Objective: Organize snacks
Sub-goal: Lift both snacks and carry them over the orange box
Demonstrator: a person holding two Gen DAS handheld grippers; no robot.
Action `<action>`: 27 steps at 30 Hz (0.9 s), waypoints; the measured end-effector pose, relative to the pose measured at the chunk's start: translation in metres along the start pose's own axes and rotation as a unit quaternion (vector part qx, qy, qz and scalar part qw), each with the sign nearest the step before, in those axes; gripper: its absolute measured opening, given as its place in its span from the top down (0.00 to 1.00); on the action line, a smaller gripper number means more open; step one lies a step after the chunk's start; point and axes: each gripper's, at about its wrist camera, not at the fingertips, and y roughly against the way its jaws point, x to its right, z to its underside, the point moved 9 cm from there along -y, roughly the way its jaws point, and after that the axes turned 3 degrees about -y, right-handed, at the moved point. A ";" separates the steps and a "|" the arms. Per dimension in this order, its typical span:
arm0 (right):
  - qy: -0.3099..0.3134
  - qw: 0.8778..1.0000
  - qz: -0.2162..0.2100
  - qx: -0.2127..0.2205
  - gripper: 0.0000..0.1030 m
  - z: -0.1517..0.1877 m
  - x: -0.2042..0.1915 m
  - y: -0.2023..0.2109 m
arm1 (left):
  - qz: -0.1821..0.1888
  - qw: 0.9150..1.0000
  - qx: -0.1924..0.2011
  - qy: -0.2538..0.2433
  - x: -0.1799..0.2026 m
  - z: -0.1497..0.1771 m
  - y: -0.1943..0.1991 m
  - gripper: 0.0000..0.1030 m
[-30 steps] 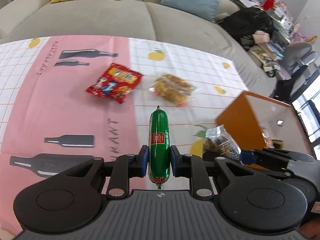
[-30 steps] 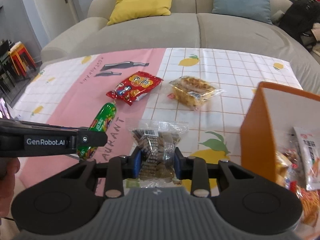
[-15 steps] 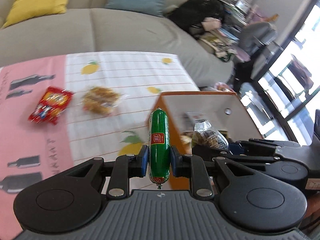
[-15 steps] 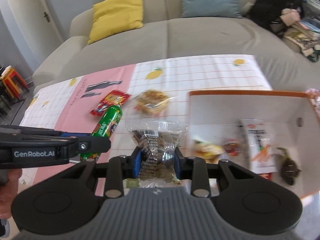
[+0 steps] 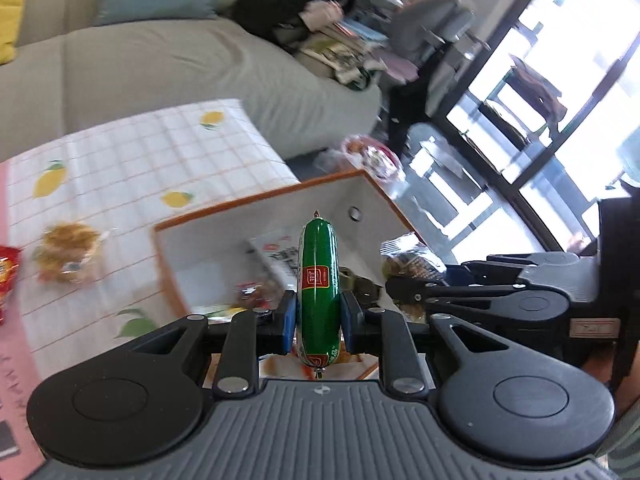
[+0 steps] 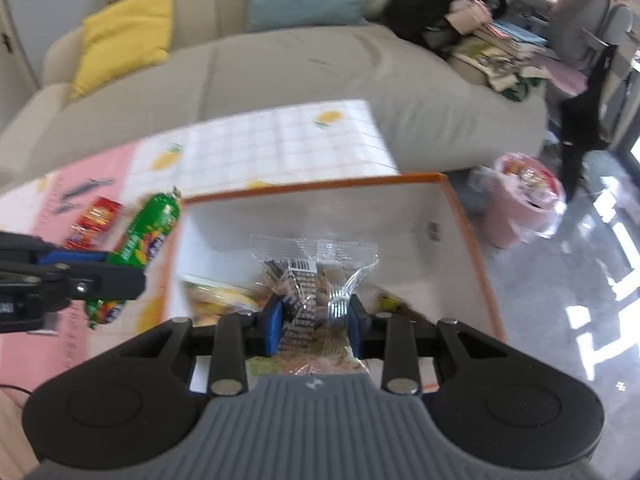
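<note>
My left gripper is shut on a green sausage stick, held upright over the near edge of the orange box. My right gripper is shut on a clear bag of biscuits, held above the orange box. The box has white inner walls and holds several snack packs. The green sausage also shows in the right wrist view, left of the box. The clear bag shows in the left wrist view, at the right.
A yellowish clear snack pack and a red snack bag lie on the pink and white tablecloth. A grey sofa stands behind the table. A pink bin stands on the floor at the right.
Both grippers have swung right, from above the tablecloth to the orange box, each still holding its snack. The loose snacks on the cloth now sit far left.
</note>
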 end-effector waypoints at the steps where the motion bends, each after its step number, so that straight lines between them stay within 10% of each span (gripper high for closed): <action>1: 0.000 1.000 0.009 -0.010 0.70 0.001 0.008 -0.005 | 0.005 1.000 -0.007 -0.001 0.005 0.000 -0.008 0.76; 27: 0.122 0.973 0.066 -0.186 0.70 0.028 0.057 -0.122 | -0.026 0.984 -0.176 0.014 -0.010 0.046 -0.141 0.76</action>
